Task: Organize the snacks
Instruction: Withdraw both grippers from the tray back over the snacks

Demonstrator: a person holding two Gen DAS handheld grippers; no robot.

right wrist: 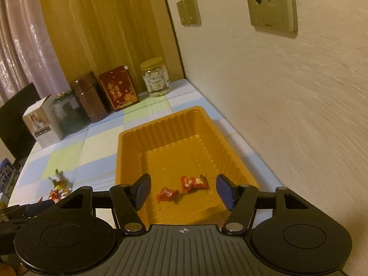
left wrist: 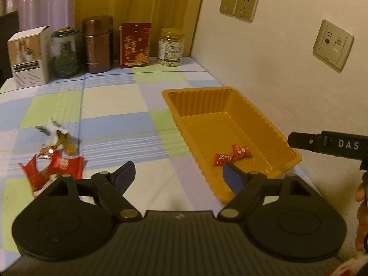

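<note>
Here's the orange tray [left wrist: 271, 124] sitting on the checked tablecloth [left wrist: 119, 105], close along the wall on the right. Two red-wrapped candies [right wrist: 181, 187] lie side by side on its floor, near the front end, not quite touching.

The right gripper [right wrist: 182, 192] hangs over that front end of the tray, jaws spread wide, nothing between them. Through its own camera the two candies sit right in the gap, down below on the tray floor. One blue-padded finger [right wrist: 141, 191] is over the tray's left wall, the other over its right side.

The left gripper [left wrist: 178, 179] is wide apart too and holds nothing. It hovers above the cloth just to the left of the tray, with its right-hand finger [left wrist: 233, 179] in front of the tray's near corner.

Off to the left on the cloth lies a loose pile of candies [left wrist: 54, 158]: red wrappers in front, a white-and-green one and a gold one behind, blurred.

Along the back of the table stand a white box [left wrist: 28, 57], a glass jar [left wrist: 65, 54], a brown canister [left wrist: 97, 43], a red tin [left wrist: 135, 43] and a yellow-lidded jar [left wrist: 171, 47] of pale pieces.
</note>
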